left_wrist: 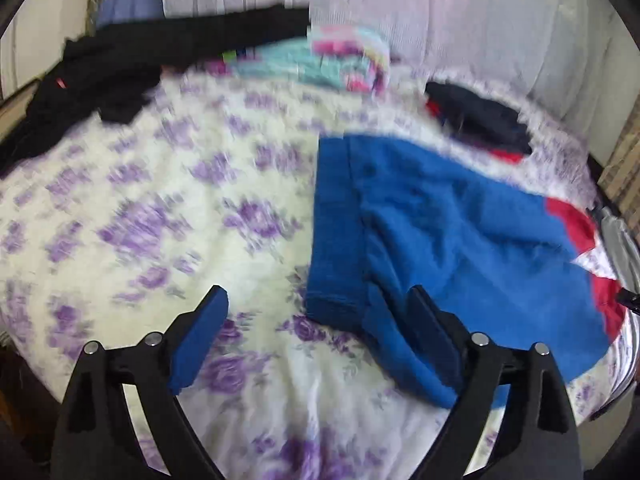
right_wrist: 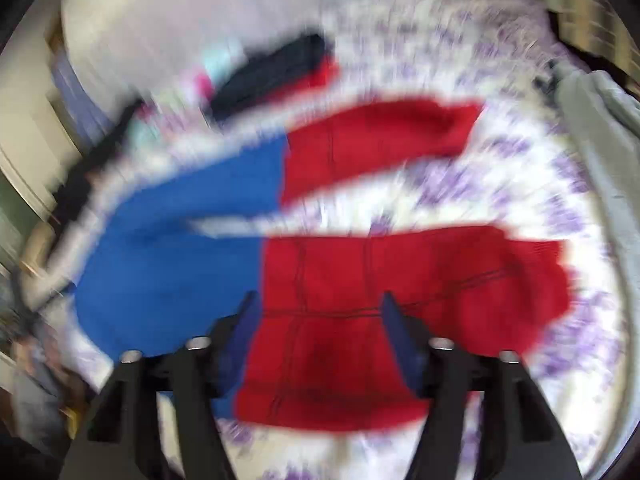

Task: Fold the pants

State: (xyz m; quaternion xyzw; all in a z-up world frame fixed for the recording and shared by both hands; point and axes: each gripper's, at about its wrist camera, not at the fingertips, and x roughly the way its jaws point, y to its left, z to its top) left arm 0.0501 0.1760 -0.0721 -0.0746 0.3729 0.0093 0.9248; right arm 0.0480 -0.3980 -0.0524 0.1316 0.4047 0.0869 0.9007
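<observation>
**On the flowered bedspread: blue-and-red pants spread flat, both grippers wide and empty**

Across the far left of the bed, in the left wrist view, black clothing lies heaped along the edge. Right of it, near the pale headboard cushions, sits a folded pastel stack, then a dark pile with red in it.

Lower down, the left gripper stands with its jaws spread wide and nothing between the pads. Only purple-flowered cover shows in the gap. Its right finger lies over the blue waistband end of the pants, though contact cannot be told.

From the right wrist view, heavily blurred, the pants lie flat with the blue upper part to the left and two red legs running right, a strip of bedspread showing between them. The right gripper hangs over the nearer red leg, jaws apart, gripping nothing. Grey fabric drapes at the far right.
</observation>
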